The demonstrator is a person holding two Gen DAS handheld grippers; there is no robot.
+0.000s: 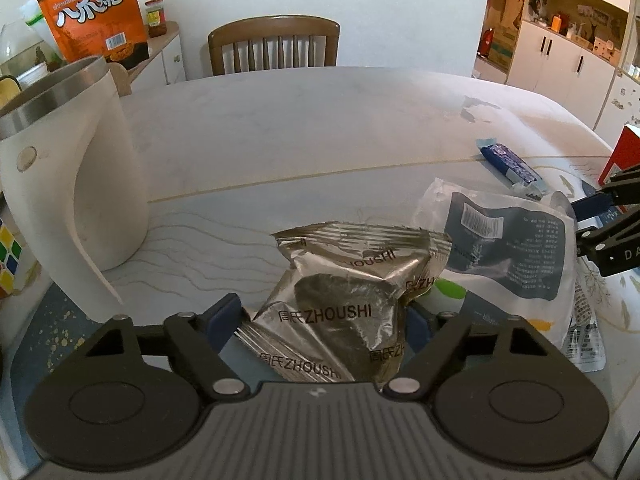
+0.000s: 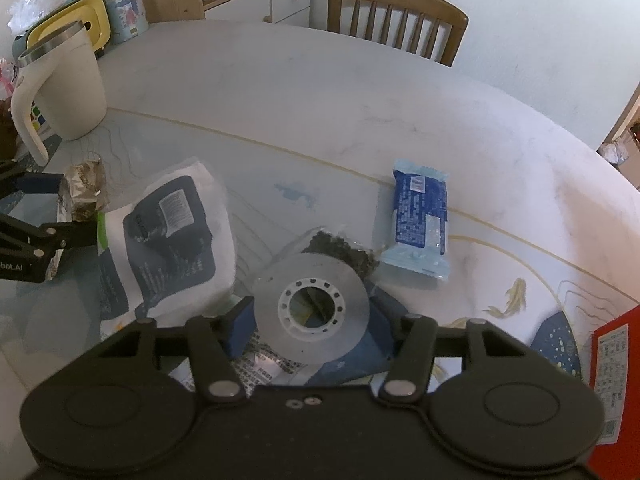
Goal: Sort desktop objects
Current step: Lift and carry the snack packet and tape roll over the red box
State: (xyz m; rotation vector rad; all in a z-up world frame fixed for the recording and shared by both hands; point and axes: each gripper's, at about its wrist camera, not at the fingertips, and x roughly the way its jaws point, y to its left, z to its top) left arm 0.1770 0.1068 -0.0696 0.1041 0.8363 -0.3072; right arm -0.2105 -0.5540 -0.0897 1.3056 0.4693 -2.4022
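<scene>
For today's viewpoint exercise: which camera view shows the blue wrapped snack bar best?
The right wrist view: the blue snack bar lies whole and unobstructed on the table. The left wrist view catches it only small and foreshortened near the right edge.

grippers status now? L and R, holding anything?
Left gripper: shut on the silver snack packet.
Right gripper: shut on the tape roll.
</scene>
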